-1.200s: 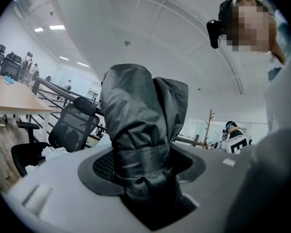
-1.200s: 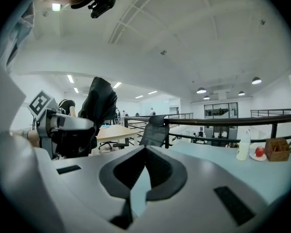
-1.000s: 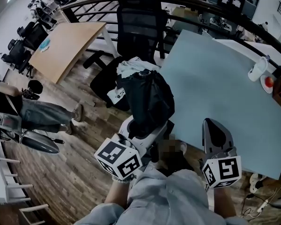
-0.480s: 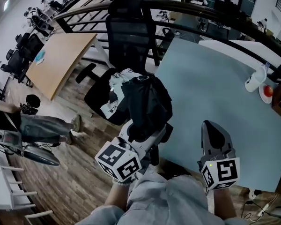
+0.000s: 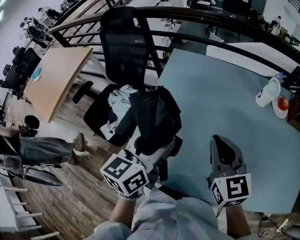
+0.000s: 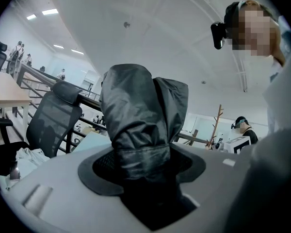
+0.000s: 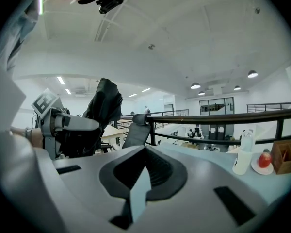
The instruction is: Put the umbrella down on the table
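Clamping the folded umbrella [image 5: 155, 115] near its lower end, the left gripper [image 5: 151, 148] presses both jaws against the bunched dark fabric, which fills the gap between them in the left gripper view. The low grip probably leaves most of the length free, so that it can be tipped over and laid flat.

The umbrella is not on the surface [image 5: 230, 109]. It is held in the air at the surface's near left edge, and its fabric overlaps that edge in the head view. An office chair [image 5: 121, 49] stands just off the same edge.

The umbrella's long axis runs along the gripper's jaws, close to upright. The loose end points up toward the ceiling and leans a little away from the person. The end below the jaws is mostly hidden, so I cannot tell which end carries the handle.

The right gripper [image 5: 224, 153] hovers over the surface's near edge, its jaws drawn together with only a sliver between them and nothing held. It seems to be parked clear of the spot where the umbrella would go. A cup [image 5: 265, 93] and a plate [image 5: 280, 106] sit at the surface's far right edge, well apart from the umbrella.
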`<move>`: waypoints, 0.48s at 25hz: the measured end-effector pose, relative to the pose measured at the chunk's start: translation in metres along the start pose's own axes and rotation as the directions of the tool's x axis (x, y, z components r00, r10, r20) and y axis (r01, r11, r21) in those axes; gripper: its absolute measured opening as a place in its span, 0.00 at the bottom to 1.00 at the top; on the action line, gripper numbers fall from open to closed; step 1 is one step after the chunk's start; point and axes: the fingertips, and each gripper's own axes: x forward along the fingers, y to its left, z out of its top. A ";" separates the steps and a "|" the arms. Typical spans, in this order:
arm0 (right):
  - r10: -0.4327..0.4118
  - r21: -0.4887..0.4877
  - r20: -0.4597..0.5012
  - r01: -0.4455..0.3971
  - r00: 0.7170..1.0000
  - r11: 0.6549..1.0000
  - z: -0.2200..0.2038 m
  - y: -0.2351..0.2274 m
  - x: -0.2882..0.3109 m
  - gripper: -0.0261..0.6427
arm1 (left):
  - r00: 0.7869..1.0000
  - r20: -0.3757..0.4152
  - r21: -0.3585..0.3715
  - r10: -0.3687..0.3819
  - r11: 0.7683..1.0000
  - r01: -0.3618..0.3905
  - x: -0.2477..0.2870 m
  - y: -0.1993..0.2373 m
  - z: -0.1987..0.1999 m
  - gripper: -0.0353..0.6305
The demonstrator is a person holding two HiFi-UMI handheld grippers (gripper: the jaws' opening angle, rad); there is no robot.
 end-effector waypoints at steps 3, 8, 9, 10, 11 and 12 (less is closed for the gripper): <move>0.006 0.005 -0.002 -0.006 1.000 1.000 0.001 -0.006 0.007 0.03 | 1.000 -0.007 0.021 -0.006 1.000 0.007 0.013 0.001 0.004 0.46; 0.005 0.023 -0.017 -0.005 1.000 1.000 -0.002 -0.010 0.016 0.03 | 1.000 -0.021 0.027 -0.012 1.000 0.012 0.027 0.007 0.010 0.46; 0.002 0.027 -0.018 -0.002 1.000 1.000 -0.002 -0.011 0.017 0.03 | 1.000 -0.023 0.027 -0.010 1.000 0.011 0.030 0.009 0.011 0.46; -0.001 0.032 -0.017 0.002 1.000 0.999 -0.001 -0.013 0.018 0.03 | 1.000 -0.026 0.026 -0.009 1.000 0.010 0.033 0.011 0.013 0.46; -0.005 0.040 -0.015 0.006 1.000 0.999 0.000 -0.015 0.019 0.03 | 1.000 -0.029 0.027 -0.009 1.000 0.010 0.036 0.014 0.015 0.46; -0.012 0.050 -0.013 0.012 1.000 0.999 0.000 -0.017 0.021 0.03 | 0.999 -0.033 0.028 -0.009 1.000 0.010 0.040 0.016 0.017 0.46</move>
